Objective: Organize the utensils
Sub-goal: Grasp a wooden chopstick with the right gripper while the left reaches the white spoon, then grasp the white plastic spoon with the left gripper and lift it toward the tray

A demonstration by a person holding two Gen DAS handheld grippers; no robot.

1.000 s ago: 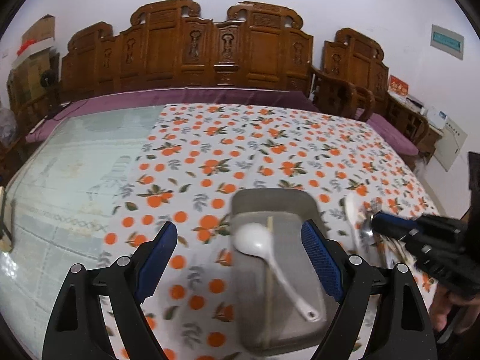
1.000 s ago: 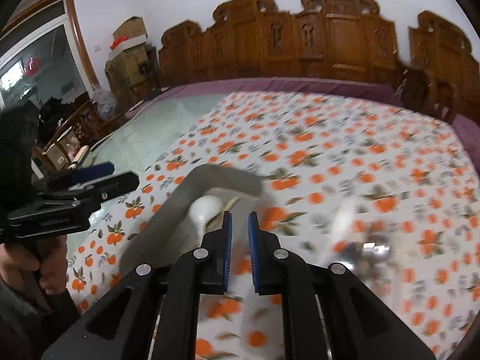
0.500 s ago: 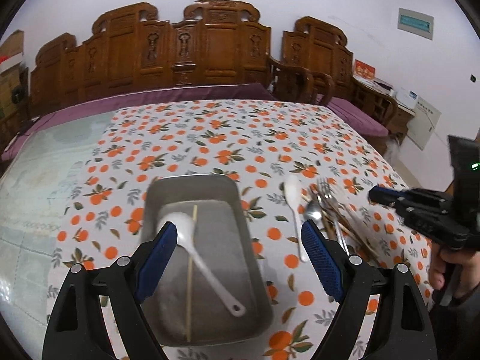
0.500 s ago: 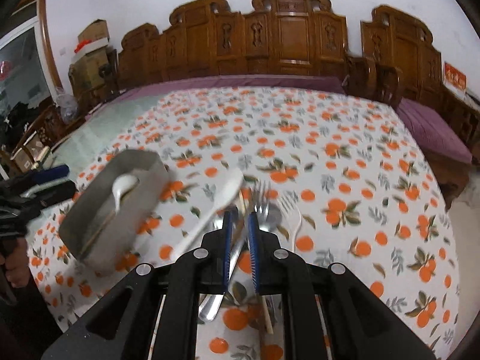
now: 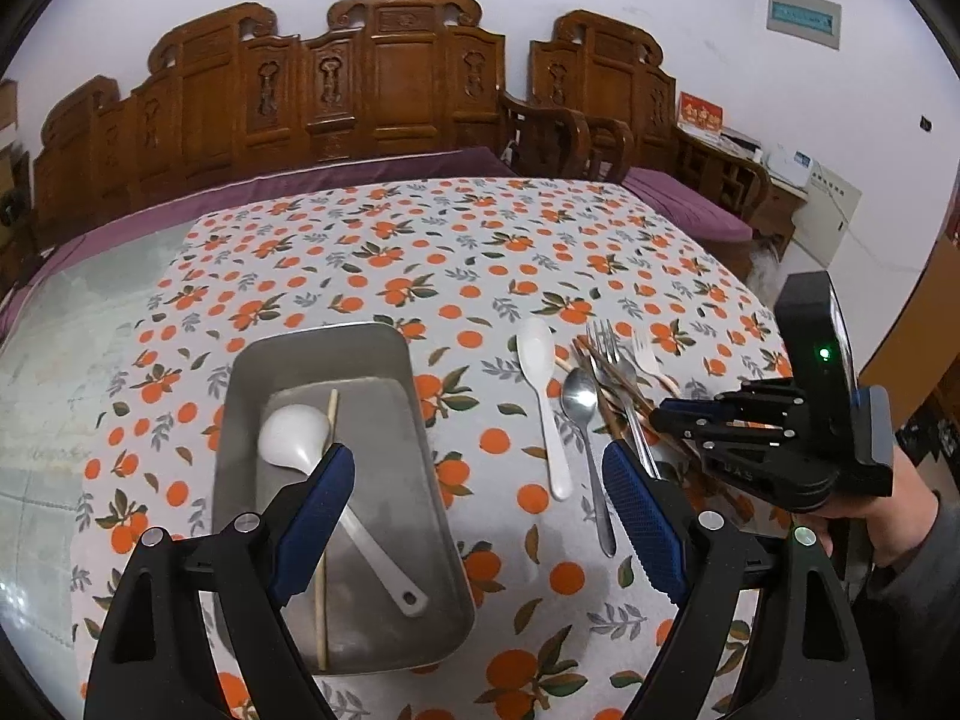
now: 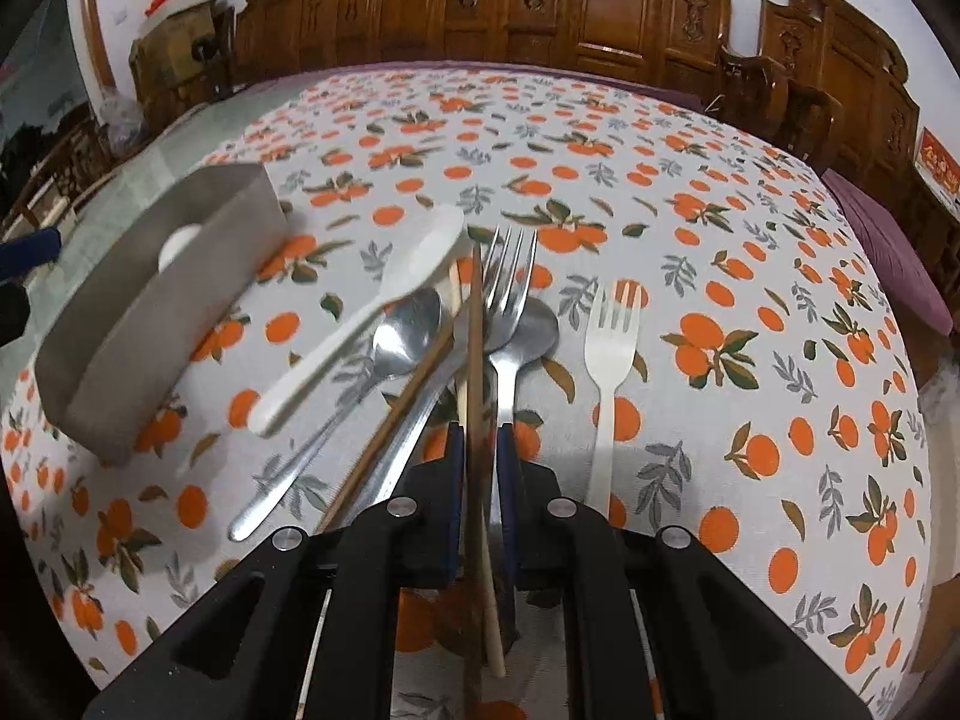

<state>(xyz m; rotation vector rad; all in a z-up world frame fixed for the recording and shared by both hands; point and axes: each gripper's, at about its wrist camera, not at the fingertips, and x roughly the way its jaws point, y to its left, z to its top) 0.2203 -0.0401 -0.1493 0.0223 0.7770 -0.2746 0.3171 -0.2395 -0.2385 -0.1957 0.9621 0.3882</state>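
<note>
A grey metal tray (image 5: pixel 420 420) on the orange-print tablecloth holds a white ladle (image 5: pixel 300 438) and one pale chopstick (image 5: pixel 327 540). My left gripper (image 5: pixel 477 516) is open above the tray's near right side. To the right lie a white spoon (image 5: pixel 537 372), a metal spoon (image 5: pixel 582 402), forks and chopsticks. My right gripper (image 6: pixel 480 456) is low over this pile, its jaws nearly closed around a brown chopstick (image 6: pixel 476 360). Beside it lie a metal fork (image 6: pixel 507 312), a white plastic fork (image 6: pixel 612 348), the white spoon (image 6: pixel 390 300) and the tray (image 6: pixel 150 312).
Carved wooden chairs (image 5: pixel 384 78) with purple cushions stand behind the table. The table's left part (image 5: pixel 66 348) is bare glass without cloth. The table's right edge (image 6: pixel 924 420) drops off close to the pile.
My right gripper has swung from the tray to the utensil pile and dropped low, its jaws now around a brown chopstick. The left view has swung right and steadied above the tray.
</note>
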